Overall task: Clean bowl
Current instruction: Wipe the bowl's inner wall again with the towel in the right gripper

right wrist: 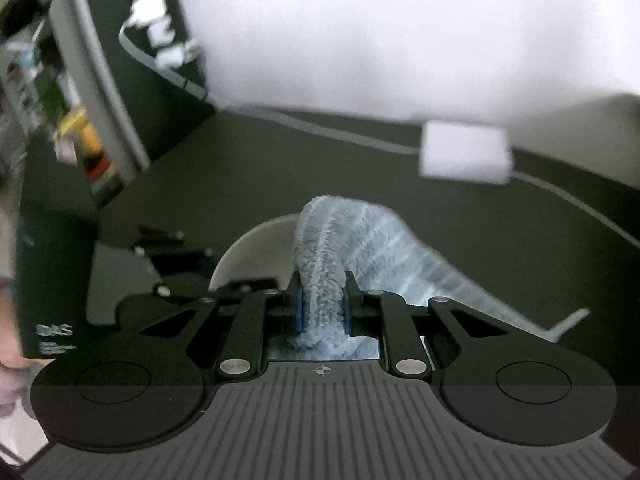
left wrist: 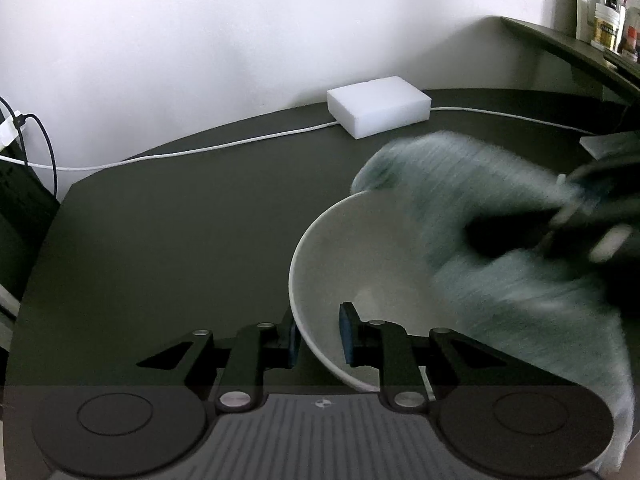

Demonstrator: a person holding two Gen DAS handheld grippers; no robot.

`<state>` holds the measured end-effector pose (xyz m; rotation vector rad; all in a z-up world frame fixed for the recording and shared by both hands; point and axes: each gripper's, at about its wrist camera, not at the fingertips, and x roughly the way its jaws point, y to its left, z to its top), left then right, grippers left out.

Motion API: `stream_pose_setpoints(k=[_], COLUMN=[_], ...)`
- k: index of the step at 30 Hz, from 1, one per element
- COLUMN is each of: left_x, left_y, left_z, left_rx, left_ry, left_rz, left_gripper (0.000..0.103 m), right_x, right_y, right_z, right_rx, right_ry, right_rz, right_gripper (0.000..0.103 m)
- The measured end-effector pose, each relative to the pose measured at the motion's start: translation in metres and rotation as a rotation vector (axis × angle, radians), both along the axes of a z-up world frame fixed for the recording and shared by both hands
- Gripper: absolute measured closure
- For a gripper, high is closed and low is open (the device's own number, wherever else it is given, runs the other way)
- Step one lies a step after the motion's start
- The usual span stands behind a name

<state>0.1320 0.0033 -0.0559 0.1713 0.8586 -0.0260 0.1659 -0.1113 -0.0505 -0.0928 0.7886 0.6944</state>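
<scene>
Two grippers at work: the left gripper (left wrist: pixel 320 336) is pinched on the near rim of the white bowl (left wrist: pixel 360 256), one finger inside, one outside, on the dark table (left wrist: pixel 180 216). The right gripper (right wrist: pixel 322 308) is clamped on a bunched grey-blue cloth (right wrist: pixel 360 244), draped over the bowl's far side and hiding it; it shows blurred in the left view. Beyond, a white sponge block (left wrist: pixel 378 106) sits on a white cable (left wrist: pixel 200 148).

One round white ceramic bowl (left wrist: pixel 340 264), one fuzzy pale-blue cleaning cloth (right wrist: pixel 340 248), one white rectangular foam sponge block (left wrist: pixel 378 106), one thin white cable (left wrist: pixel 200 148), and two black two-finger grippers (left wrist: pixel 320 334) (right wrist: pixel 322 308).
</scene>
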Motion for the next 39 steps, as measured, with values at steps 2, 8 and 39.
stream_pose_setpoints(k=[2,8,39], left_x=[-0.001,-0.001,-0.004], left_y=[0.001,0.002,0.007], left_z=[0.000,0.001,0.004], left_rx=[-0.006,-0.015,-0.076], left_ry=[0.000,0.001,0.017], left_rz=[-0.001,-0.006,-0.013], left_gripper=[0.083,0.082,0.078], right_x=[0.003,-0.017,-0.013], right_y=[0.008,-0.006,-0.029], right_z=[-0.007,0.010,0.038], right_rx=[-0.031,-0.125,-0.023], right_ry=[-0.002,-0.131,-0.158], right_rz=[0.004,-0.047,-0.144], right_gripper=[0.084,0.084,0.085])
